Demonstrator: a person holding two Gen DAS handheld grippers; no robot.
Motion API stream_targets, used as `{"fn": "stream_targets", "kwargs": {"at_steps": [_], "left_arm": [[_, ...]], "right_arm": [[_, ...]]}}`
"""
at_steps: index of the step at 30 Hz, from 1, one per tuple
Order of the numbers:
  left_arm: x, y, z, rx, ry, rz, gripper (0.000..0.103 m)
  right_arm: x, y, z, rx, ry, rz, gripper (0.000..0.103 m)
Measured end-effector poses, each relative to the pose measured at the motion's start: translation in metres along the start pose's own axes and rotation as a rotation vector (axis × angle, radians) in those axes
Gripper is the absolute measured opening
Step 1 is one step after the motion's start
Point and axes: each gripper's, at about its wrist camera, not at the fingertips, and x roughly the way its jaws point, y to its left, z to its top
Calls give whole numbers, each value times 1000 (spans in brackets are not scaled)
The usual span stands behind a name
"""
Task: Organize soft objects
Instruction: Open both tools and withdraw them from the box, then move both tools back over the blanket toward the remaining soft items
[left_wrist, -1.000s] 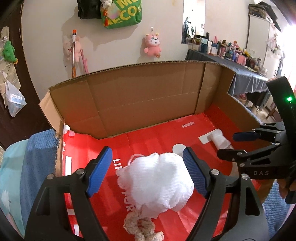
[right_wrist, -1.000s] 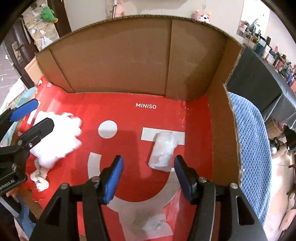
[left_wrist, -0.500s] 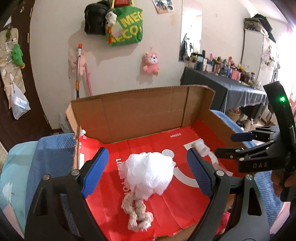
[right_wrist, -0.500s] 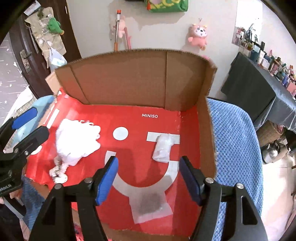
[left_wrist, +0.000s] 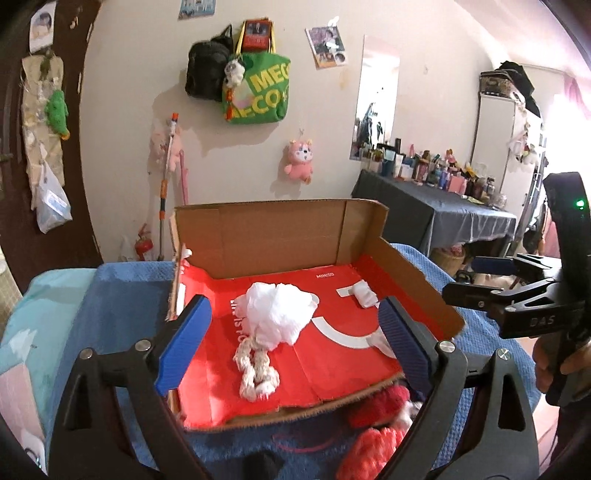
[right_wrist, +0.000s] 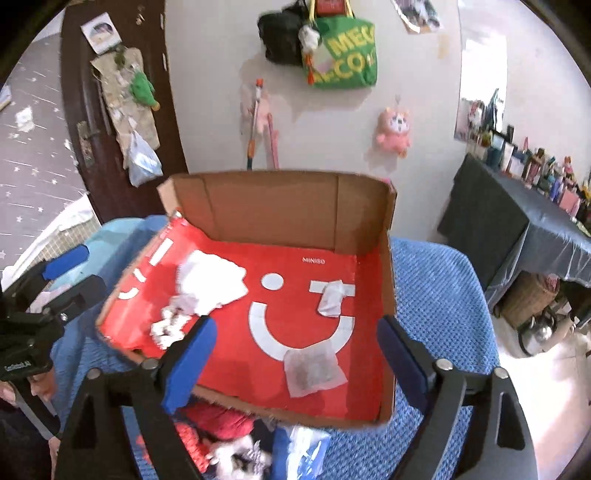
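Observation:
A cardboard box (left_wrist: 421, 280) with a red liner sits on a blue cloth. Inside lie a fluffy white knit (left_wrist: 277, 312) with a cream braided cord (left_wrist: 255, 369), and a small white folded piece (left_wrist: 364, 293). The box (right_wrist: 384, 229) also shows in the right wrist view, with the white knit (right_wrist: 207, 284), the small white piece (right_wrist: 332, 301) and a flat grey-white sachet (right_wrist: 314, 371). My left gripper (left_wrist: 291, 343) is open and empty, held back above the box's near edge. My right gripper (right_wrist: 291, 362) is open and empty, also back from the box. Red soft items (left_wrist: 373, 424) lie in front of the box.
The blue cloth (right_wrist: 436, 295) covers the surface around the box. A dark table (left_wrist: 424, 214) with several bottles stands at the right. A green bag (left_wrist: 258, 92) and a pink plush (left_wrist: 301, 160) hang on the wall. More soft items (right_wrist: 236, 450) lie at the box's front.
Both grippers have pulled back and up, away from the box, still open. The white knit and small white piece stay where they lay in the box.

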Motion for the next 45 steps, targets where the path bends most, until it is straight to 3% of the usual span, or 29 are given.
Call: {"fn": "stream_targets", "kwargs": {"at_steps": [6, 11, 19, 29, 31, 45], "left_arm": [[-41, -14, -25, 6, -56, -8, 96], [-63, -23, -56, 22, -98, 38, 97], [-78, -25, -103, -21, -82, 67, 97], [-75, -34, -152, -9, -54, 89, 97], [-74, -35, -159, -15, -46, 93, 97], [-56, -33, -190, -27, 48, 109, 97]], "right_arm": [[-44, 18, -30, -21, -101, -7, 101], [-69, 30, -64, -21, -157, -18, 103], [-78, 37, -121, 31, -189, -50, 103], [-66, 38, -180, 97, -186, -76, 103], [-63, 41, -191, 88, -191, -114, 103], [-35, 38, -230, 134, -113, -107, 103]]}}
